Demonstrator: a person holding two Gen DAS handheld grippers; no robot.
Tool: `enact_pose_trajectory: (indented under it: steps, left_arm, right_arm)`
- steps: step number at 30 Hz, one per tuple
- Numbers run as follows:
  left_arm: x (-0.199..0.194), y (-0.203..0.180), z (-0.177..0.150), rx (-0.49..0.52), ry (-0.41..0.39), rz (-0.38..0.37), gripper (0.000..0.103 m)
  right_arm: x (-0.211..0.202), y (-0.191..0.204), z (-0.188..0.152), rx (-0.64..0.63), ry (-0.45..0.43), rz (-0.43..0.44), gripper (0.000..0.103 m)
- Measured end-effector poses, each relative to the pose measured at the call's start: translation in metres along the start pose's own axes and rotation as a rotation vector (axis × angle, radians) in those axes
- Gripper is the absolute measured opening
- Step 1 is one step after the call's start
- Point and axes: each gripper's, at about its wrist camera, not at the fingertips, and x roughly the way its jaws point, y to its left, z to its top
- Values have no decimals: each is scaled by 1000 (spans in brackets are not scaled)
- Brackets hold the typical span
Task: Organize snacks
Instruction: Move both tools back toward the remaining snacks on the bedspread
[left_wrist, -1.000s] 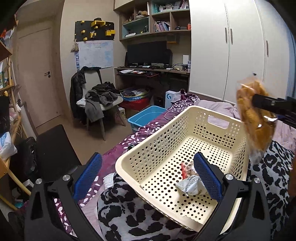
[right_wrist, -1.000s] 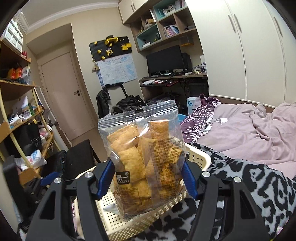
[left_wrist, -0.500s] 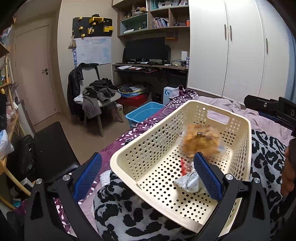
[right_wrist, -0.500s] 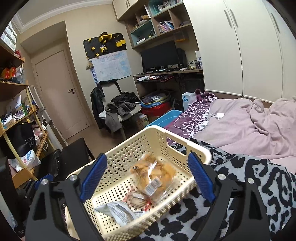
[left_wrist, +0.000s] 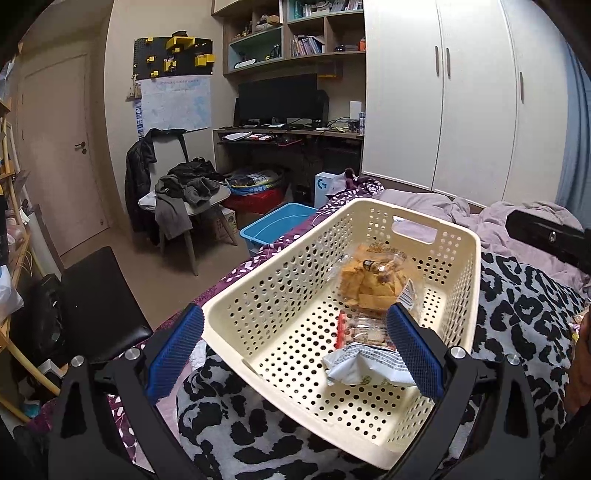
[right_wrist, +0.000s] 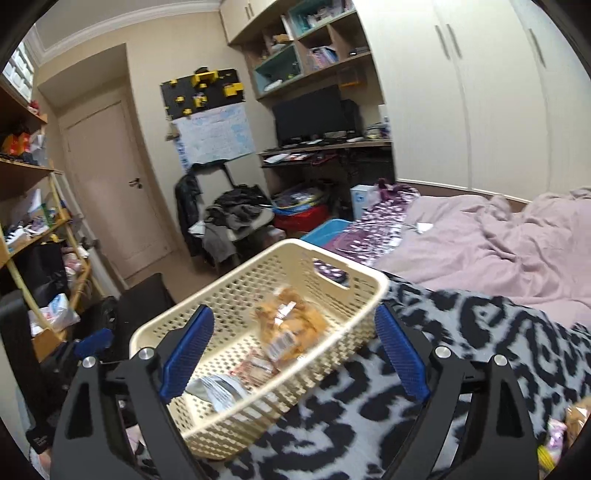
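A cream perforated basket (left_wrist: 280, 273) (right_wrist: 332, 254) rests on the leopard-print blanket. Inside lie a clear bag of golden crackers (left_wrist: 373, 280) (right_wrist: 291, 325), a red-edged snack pack (left_wrist: 362, 328) (right_wrist: 255, 369) and a white-grey packet (left_wrist: 365, 365) (right_wrist: 218, 391). My left gripper (left_wrist: 293, 349) is open, its fingers astride the basket's near corner. My right gripper (right_wrist: 293, 350) is open and holds nothing, hovering over the basket's right side. In the left wrist view only a black part of the right gripper shows at the far right edge. More snacks (right_wrist: 561, 432) lie at the lower right.
The leopard-print blanket (right_wrist: 480, 332) covers a bed with pink bedding (right_wrist: 498, 243). On the floor to the left are a blue tub (left_wrist: 273, 225), a chair piled with clothes (left_wrist: 184, 192) and a black seat (left_wrist: 92, 306). Shelves (right_wrist: 33, 229) line the left wall.
My right gripper opened and let go of the cracker bag, which dropped into the basket and came to rest. The right gripper then drew back to the right.
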Motion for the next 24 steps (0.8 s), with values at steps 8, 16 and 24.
enact_pose_trajectory:
  steps: [8,16,24]
  left_arm:
    - [-10,-27,-2,47,-16,-49,100]
    - [-16,-60,-5,98,-9,-98,100]
    - [-26,-106,-12,182,7,-185,100]
  right_arm:
    - [-30,-24,-21,26,24,-91,88]
    - [-69,-57,-41,75,31,-163,88]
    - [-117,-96,-65,150,20,-240,88]
